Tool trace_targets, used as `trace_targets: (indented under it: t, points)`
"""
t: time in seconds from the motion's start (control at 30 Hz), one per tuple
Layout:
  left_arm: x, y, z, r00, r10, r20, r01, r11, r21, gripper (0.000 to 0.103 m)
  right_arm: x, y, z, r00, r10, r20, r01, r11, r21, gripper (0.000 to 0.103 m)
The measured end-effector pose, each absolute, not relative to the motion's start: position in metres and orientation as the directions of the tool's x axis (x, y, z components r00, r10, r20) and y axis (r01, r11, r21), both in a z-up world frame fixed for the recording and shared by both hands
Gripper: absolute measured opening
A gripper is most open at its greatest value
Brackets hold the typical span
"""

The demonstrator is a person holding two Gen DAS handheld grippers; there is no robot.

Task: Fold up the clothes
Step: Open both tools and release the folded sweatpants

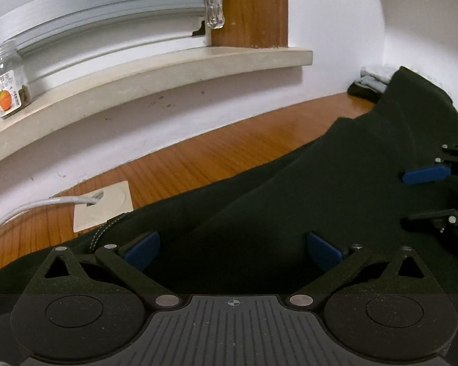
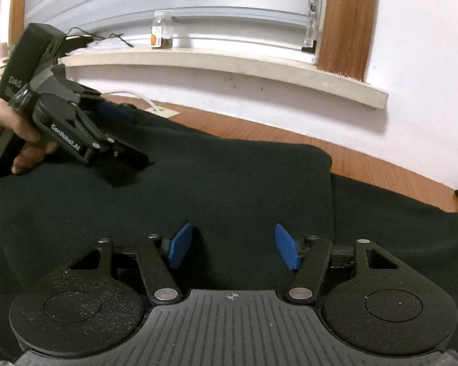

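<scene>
A wooden bench (image 2: pixel 366 164) under a windowsill (image 2: pixel 229 61) is carrying a dark garment (image 2: pixel 229 183), spread for folding; the left tool (image 1: pixel 233 248) and the right tool (image 2: pixel 233 248) are hovering with jaws apart, gripping nothing.

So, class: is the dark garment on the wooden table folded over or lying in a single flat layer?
Folded over. In the right wrist view, the dark garment has an upper layer ending in a raised edge across a lower layer.

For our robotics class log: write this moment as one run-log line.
task: fold clothes | left gripper: open, empty | right gripper: open, empty | dark garment: partly folded on wooden table
</scene>
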State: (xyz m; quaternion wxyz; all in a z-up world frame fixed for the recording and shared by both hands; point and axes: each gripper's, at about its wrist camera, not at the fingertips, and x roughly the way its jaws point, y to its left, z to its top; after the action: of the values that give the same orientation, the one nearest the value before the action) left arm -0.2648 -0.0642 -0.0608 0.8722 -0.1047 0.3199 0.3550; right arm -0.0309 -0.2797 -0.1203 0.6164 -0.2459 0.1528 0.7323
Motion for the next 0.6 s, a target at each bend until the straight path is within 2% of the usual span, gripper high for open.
trace_targets:
  t: [0.43, 0.6]
  points:
    - [-0.2697, -0.0545, -0.0588, 0.538, 0.536, -0.651, -0.689, 0.724, 0.027, 0.102, -0.0295, -0.282, -0.1227, -0.129, 0.836, -0.533, -0.984, -0.176, -0.038, 0.065]
    - [-0.2708, -0.0556, -0.0583, 0.542, 0.539, -0.645, -0.689, 0.724, 0.026, 0.102, -0.0273, -0.2821, -0.1212, -0.174, 0.821, -0.544, -0.978, -0.21, -0.003, 0.087]
